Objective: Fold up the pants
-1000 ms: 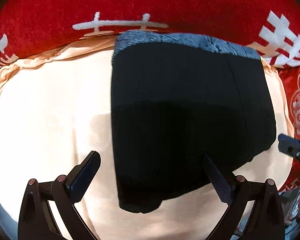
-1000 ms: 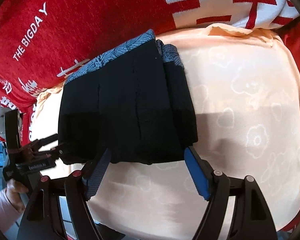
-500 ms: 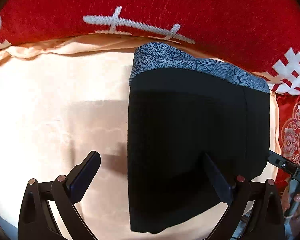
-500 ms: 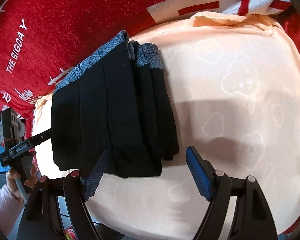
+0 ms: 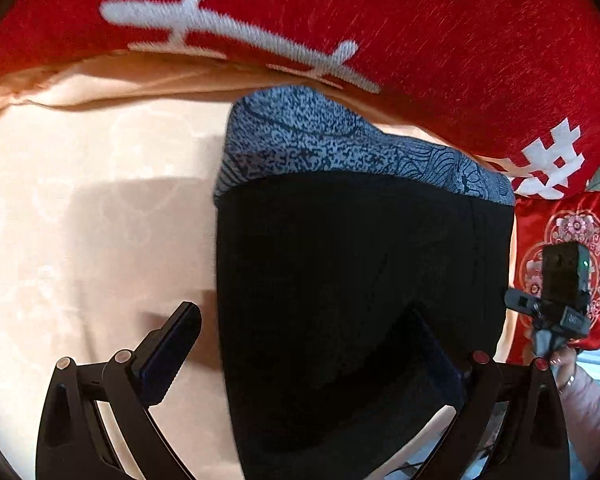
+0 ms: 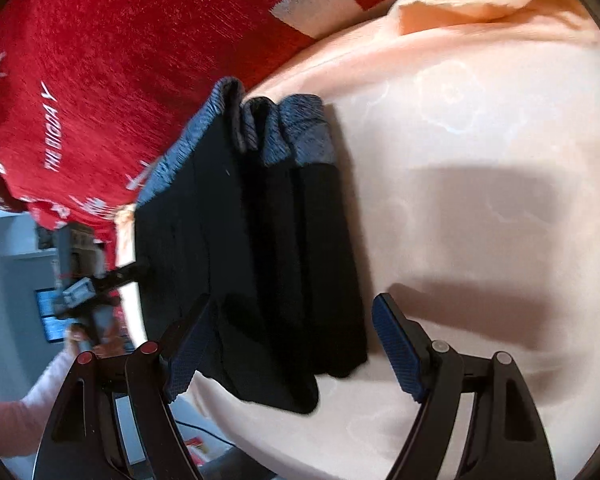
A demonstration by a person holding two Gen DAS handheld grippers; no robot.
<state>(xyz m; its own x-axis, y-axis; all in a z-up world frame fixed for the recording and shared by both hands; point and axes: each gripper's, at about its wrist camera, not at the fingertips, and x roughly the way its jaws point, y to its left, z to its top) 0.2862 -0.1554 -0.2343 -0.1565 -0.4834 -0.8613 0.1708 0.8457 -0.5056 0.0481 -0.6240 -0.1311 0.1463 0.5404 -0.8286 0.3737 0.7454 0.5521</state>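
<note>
Right wrist view: my right gripper [image 6: 290, 346] and left gripper [image 5: 308, 352] both spread wide, holding nothing, pants [image 6: 252, 248] stacked ahead between their fingers on the peach blanket [image 6: 480, 152], folding apparently complete.

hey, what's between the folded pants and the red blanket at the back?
In the left wrist view, only a narrow strip of the peach sheet separates the pants from the red blanket; nothing else lies there.

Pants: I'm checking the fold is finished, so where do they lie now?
The folded black pants lie on the peach sheet, their patterned waistband toward the red blanket; both grippers are open.
</note>
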